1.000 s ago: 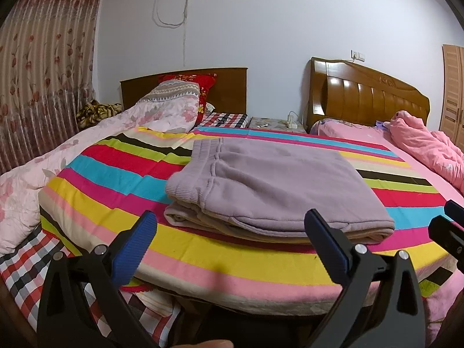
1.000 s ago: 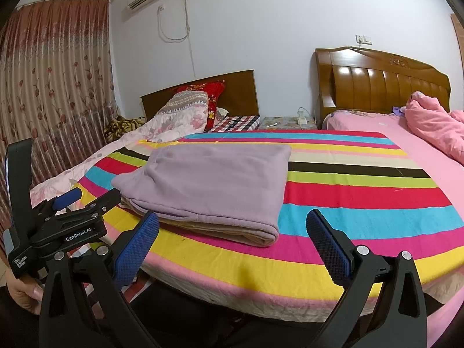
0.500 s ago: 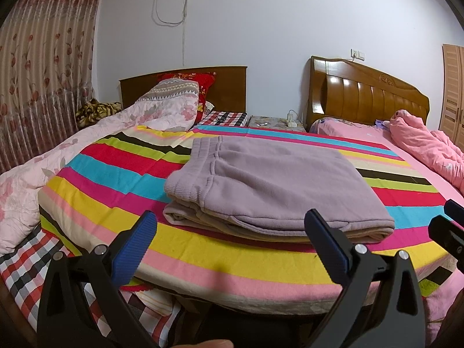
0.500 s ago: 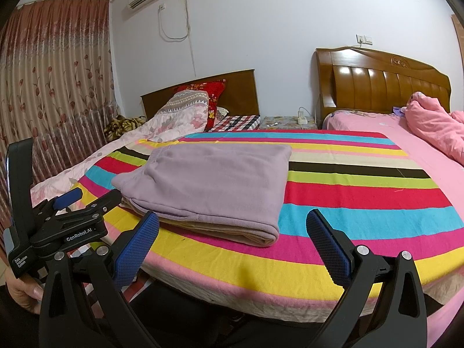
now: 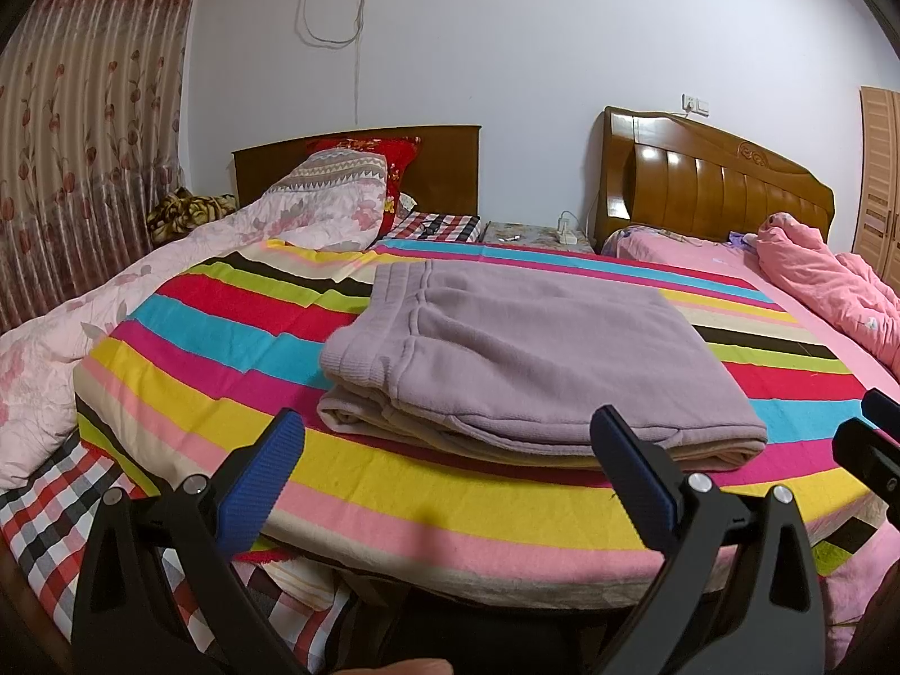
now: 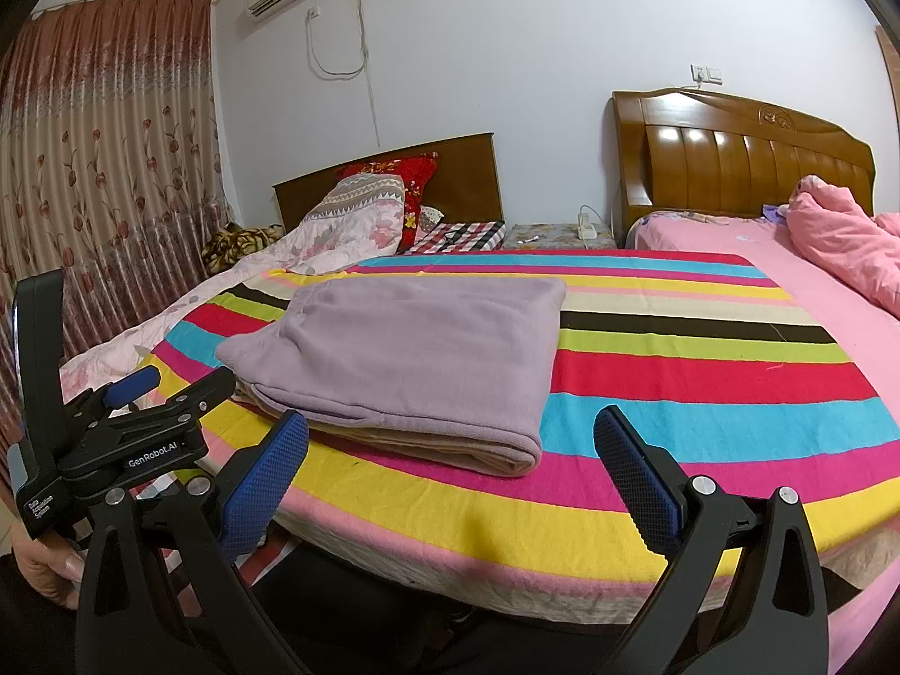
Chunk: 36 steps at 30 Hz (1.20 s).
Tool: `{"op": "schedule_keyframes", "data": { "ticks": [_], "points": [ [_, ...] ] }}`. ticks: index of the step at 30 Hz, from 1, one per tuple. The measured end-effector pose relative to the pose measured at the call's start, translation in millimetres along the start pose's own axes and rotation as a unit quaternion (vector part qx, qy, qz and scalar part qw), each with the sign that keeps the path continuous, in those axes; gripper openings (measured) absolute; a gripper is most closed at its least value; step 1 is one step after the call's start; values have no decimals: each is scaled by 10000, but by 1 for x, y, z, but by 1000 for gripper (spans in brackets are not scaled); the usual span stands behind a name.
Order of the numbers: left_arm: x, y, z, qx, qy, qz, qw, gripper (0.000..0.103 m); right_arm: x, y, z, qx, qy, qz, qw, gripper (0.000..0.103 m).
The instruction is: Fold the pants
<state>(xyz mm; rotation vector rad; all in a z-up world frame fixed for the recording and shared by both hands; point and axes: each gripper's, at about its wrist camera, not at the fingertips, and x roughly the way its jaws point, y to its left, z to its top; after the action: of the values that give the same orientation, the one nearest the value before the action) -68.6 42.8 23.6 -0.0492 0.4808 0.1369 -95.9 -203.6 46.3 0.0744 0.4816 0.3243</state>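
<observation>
Striped blanket [image 5: 236, 410] covers the bed. Lilac pants [image 5: 534, 371] lie folded in a flat stack on it, toward the near left edge. Left gripper [image 5: 450, 450] and right gripper [image 6: 455, 453] hang off the near edge, fingers spread wide, empty, clear of the pants.

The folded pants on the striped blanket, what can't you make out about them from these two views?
- Number of folds: both views show only stacked edges of the pants; the top layer hides the inside.
- Pant legs and cuffs: tucked under, hidden in the right wrist view too.
- Underside: pressed against the striped blanket.
- Near edge: the left gripper covers part of it; the right gripper does likewise.
</observation>
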Motion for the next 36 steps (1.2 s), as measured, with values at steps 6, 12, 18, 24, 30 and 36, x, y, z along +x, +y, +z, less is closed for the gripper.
{"op": "schedule_keyframes", "data": {
  "ticks": [6, 12, 18, 24, 30, 36],
  "points": [
    [-1, 0, -1, 17, -32, 16, 10000, 101, 0, 0, 0, -1, -1, 3, 10000, 98],
    [-5, -5, -2, 148, -137, 34, 9998, 101, -1, 0, 0, 13, 3, 5, 10000, 98],
    [-11, -11, -1, 279, -254, 85, 9993, 101, -1, 1, -2, 11, 4, 14, 10000, 98],
    [-11, -14, 0, 402, -255, 181, 9987, 101, -1, 1, -1, 19, 7, 13, 10000, 98],
    [-13, -17, 0, 443, -291, 298, 9982, 101, -4, 3, -5, 36, 10, 20, 10000, 98],
    [-14, -14, 1, 391, -301, 260, 9984, 101, -3, 2, -4, 33, 11, 21, 10000, 98]
  ]
}}
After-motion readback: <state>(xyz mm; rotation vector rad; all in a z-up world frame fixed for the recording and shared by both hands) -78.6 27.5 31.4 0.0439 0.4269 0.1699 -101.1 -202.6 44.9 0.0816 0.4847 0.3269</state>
